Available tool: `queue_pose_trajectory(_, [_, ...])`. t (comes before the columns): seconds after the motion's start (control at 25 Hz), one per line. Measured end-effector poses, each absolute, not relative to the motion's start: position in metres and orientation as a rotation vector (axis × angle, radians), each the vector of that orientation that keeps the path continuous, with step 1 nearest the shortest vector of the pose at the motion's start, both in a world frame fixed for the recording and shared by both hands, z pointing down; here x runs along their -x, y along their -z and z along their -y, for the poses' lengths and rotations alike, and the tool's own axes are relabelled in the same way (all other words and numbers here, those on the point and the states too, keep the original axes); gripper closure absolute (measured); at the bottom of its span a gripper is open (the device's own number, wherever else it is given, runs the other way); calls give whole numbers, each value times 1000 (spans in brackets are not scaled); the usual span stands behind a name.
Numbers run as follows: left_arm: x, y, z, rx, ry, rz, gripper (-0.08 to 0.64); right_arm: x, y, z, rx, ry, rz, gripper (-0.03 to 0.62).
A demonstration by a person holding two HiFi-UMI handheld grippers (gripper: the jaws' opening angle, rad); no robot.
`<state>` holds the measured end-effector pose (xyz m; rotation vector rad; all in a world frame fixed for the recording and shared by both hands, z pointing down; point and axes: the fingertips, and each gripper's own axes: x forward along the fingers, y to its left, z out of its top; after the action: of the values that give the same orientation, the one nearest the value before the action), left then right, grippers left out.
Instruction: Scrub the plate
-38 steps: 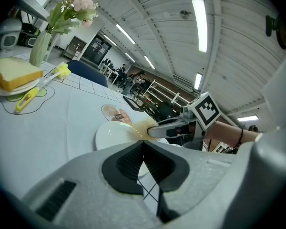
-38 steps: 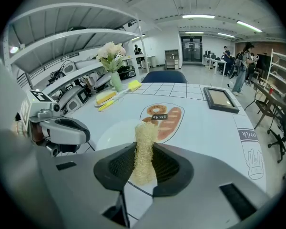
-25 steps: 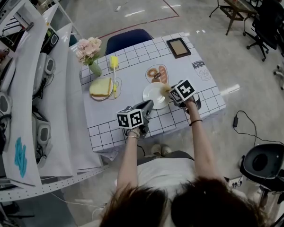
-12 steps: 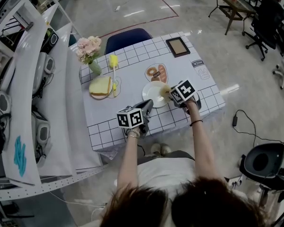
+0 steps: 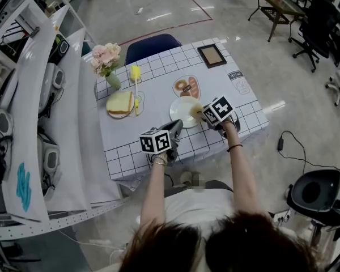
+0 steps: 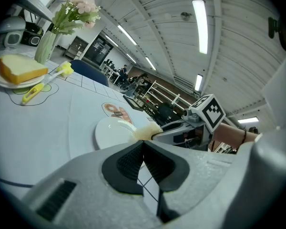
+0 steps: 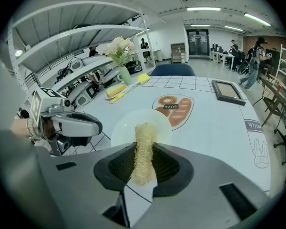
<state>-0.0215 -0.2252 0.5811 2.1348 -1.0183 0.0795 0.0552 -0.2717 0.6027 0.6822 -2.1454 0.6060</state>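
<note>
Right hand-held gripper (image 7: 144, 165): jaws clamped on a strip of pale loofah sponge (image 7: 143, 149), which sticks out ahead of them; held low over the tabletop (image 7: 214, 128), which has a grid-patterned cloth.
Plate (image 7: 126, 128): white, round, flat on the tabletop directly ahead of the right hand-held gripper; the sponge's far end lies over its near rim; actual contact cannot be told.
Left hand-held gripper (image 6: 143, 162): jaws pressed together, nothing between them; to the left of the right one, its tip just beside the plate's edge.
Printed bread mat (image 5: 187, 88): beyond the plate.
Slice of bread (image 5: 120, 103), yellow brush (image 5: 136, 78), vase of pink flowers (image 5: 106, 61): ahead and left of the left hand-held gripper, well apart from it.
Picture frame (image 5: 212, 55): far ahead of the right hand-held gripper.
</note>
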Motion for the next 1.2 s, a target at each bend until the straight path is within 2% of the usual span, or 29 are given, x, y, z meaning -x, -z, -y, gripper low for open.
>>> queue_pose_trajectory(1.2, [33, -590, 215, -2107, -75, 1034, 549, -34, -605, 242, -535, -630, 2128, 508])
